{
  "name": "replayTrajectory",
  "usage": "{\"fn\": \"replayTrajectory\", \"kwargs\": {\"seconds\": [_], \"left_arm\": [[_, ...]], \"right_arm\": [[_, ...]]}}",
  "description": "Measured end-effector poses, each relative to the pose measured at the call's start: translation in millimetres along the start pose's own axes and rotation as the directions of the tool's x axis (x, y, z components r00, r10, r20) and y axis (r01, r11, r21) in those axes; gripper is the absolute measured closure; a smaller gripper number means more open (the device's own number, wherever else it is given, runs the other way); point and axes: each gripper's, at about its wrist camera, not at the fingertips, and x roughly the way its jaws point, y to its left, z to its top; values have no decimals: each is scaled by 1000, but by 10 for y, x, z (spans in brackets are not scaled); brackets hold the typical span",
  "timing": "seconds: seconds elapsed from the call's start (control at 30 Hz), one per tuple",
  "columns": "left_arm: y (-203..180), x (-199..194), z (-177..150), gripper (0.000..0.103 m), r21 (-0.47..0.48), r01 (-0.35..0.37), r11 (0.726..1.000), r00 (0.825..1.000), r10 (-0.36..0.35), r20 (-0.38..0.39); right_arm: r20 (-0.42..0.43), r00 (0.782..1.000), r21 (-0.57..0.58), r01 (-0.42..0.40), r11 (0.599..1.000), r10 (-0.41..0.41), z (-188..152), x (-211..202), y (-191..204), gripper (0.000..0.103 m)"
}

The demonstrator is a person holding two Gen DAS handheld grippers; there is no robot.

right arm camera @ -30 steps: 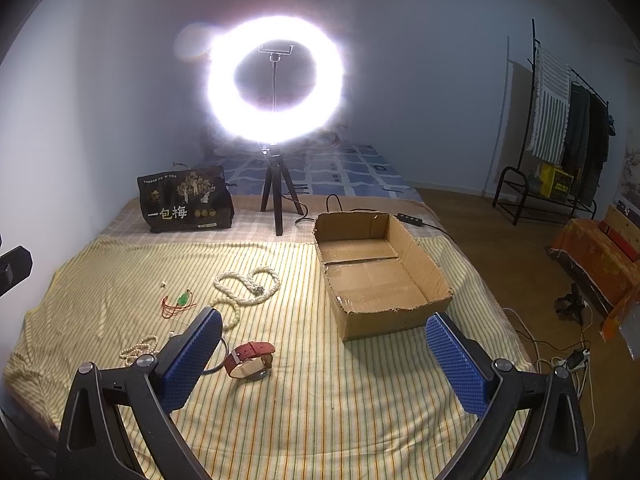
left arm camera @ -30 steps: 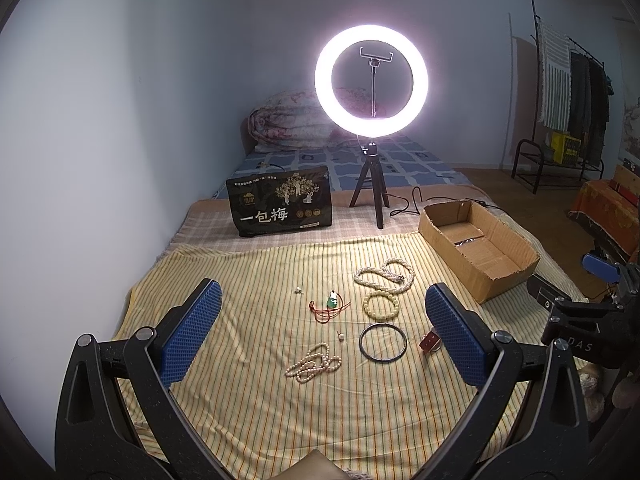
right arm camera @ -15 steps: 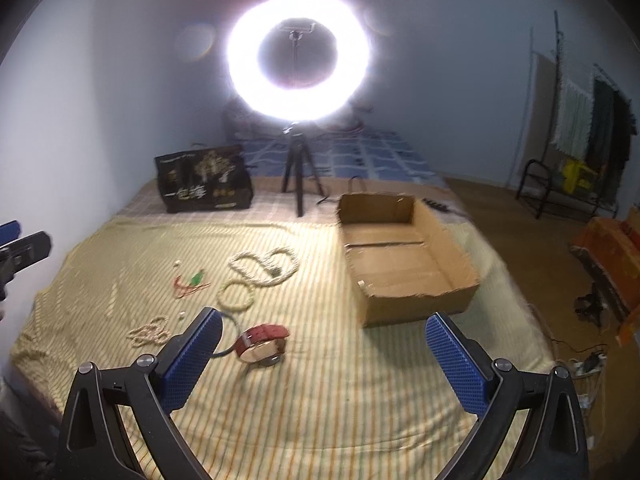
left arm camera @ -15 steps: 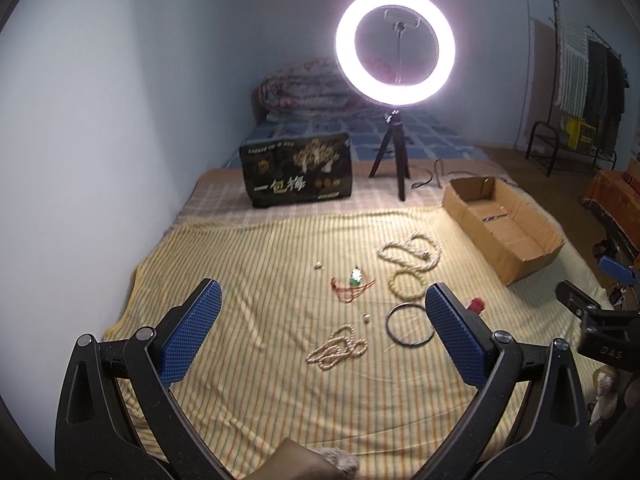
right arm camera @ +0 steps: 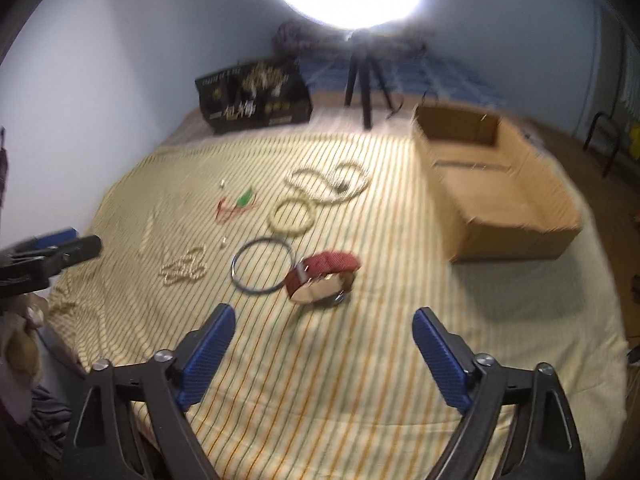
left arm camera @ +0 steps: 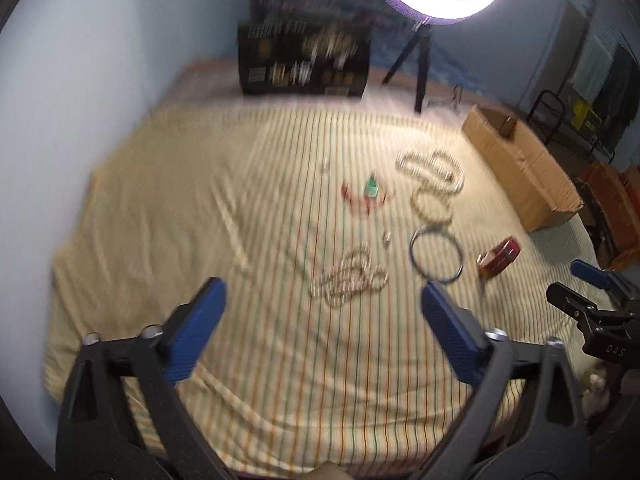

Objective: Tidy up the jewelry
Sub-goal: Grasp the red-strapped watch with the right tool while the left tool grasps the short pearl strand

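Observation:
Jewelry lies on a striped yellow cloth (left arm camera: 168, 216). A small beaded string (left arm camera: 350, 278) lies just ahead of my open, empty left gripper (left arm camera: 322, 312). A dark ring bangle (left arm camera: 436, 254) and a red-strap watch (left arm camera: 500, 258) lie to its right. Farther off are a red cord with a green pendant (left arm camera: 366, 196), a bead bracelet (left arm camera: 430, 206) and a long bead necklace (left arm camera: 432, 166). In the right wrist view my open, empty right gripper (right arm camera: 324, 336) hovers just short of the watch (right arm camera: 322, 280), with the bangle (right arm camera: 262, 264) to its left. An open cardboard box (right arm camera: 496, 192) stands at right.
A ring light on a tripod (left arm camera: 420, 68) and a black printed box (left arm camera: 304, 60) stand at the cloth's far edge. A wall runs along the left. A clothes rack (left arm camera: 580, 96) is at far right. The views are motion-blurred.
Both grippers have tilted down and moved forward toward the jewelry. The ring light has risen to the top of both views. Both stay open and empty.

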Motion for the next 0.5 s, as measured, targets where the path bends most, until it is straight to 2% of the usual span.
{"fn": "replayTrajectory", "kwargs": {"seconds": [0.1, 0.2, 0.37, 0.5], "left_arm": [[34, 202, -89, 22, -12, 18, 1000, 997, -19, -74], [0, 328, -119, 22, -7, 32, 999, 994, -33, -103], [-82, 493, -44, 22, -28, 63, 998, 988, -67, -141], [-144, 628, 18, 22, -30, 55, 998, 986, -59, -154]], "right_arm": [[-34, 999, -18, -9, 1000, 8, -29, 134, 40, 16], [-51, 999, -50, -18, 999, 16, -30, 250, 123, 21], [-49, 999, -99, -7, 995, 2, 39, 361, 254, 22], [-61, 998, -103, -5, 995, -1, 104, 463, 289, 22]]}}
